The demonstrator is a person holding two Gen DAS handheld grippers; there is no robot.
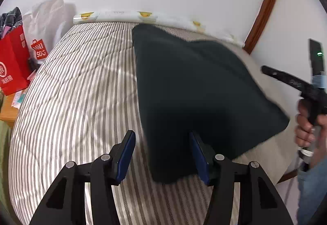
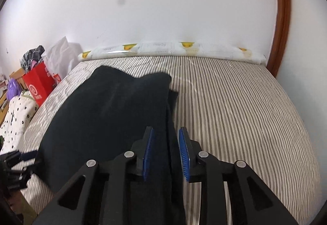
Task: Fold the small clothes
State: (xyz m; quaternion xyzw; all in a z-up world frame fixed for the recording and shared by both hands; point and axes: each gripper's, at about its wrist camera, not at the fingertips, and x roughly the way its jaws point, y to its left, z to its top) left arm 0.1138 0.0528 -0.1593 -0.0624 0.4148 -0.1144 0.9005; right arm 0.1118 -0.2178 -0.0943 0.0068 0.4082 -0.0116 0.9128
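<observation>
A dark, nearly black garment [image 1: 194, 86] lies spread on the striped bed; it also shows in the right wrist view [image 2: 106, 114]. My left gripper [image 1: 162, 137] is open, its blue pads apart, with the garment's near left edge between the fingers. My right gripper [image 2: 165, 135] is open with a narrower gap, and a fold of the garment's right edge runs between its fingers. The right gripper and the hand on it show at the right edge of the left wrist view [image 1: 306, 90]. The left gripper shows at the lower left of the right wrist view [image 2: 18, 165].
The striped bedcover [image 2: 235, 114] fills both views, with a white pillow roll with yellow prints [image 2: 169, 49] along the wall. Red shopping bags [image 1: 14, 61] and a white bag stand left of the bed. A spotted white cloth [image 2: 16, 116] lies at the left. A wooden door frame [image 2: 283, 20] is on the right.
</observation>
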